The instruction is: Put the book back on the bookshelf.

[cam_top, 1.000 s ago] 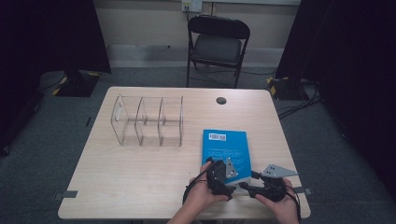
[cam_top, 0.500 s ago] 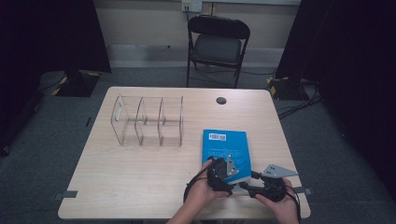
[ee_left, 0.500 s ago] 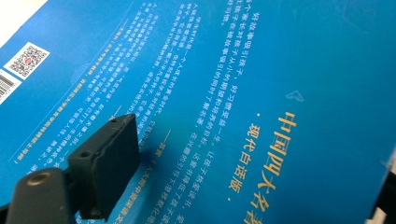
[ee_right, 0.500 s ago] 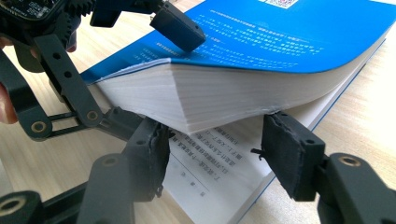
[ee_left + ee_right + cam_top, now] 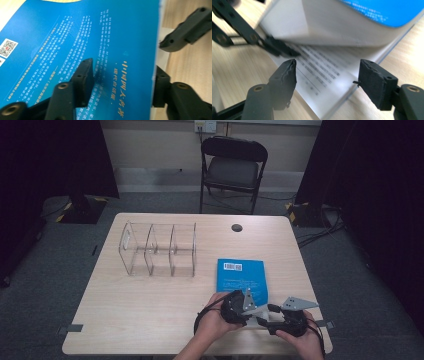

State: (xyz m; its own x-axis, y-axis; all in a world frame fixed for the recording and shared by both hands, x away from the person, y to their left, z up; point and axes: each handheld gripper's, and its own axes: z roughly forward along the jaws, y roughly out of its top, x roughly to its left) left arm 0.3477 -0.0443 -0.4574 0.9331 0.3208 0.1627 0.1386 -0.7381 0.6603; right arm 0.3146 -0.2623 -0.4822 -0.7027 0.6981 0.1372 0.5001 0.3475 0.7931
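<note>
A blue book (image 5: 241, 274) lies on the table's front right. My left gripper (image 5: 248, 311) is at its near edge. In the left gripper view the gripper (image 5: 122, 80) is open, one jaw on the blue cover (image 5: 75, 32) and the other past the cover's edge. In the right gripper view the cover (image 5: 387, 10) and a thick wad of pages are raised off a printed page (image 5: 322, 67), with the left gripper's black jaw reaching under them. My right gripper (image 5: 327, 75) stands open just before that page, with nothing between its jaws. It sits (image 5: 267, 320) right of the left one.
A clear three-slot rack (image 5: 157, 250) stands on the wooden table (image 5: 150, 310) at the back left. A small black disc (image 5: 236, 227) is set near the far edge. A folding chair (image 5: 232, 167) stands behind the table.
</note>
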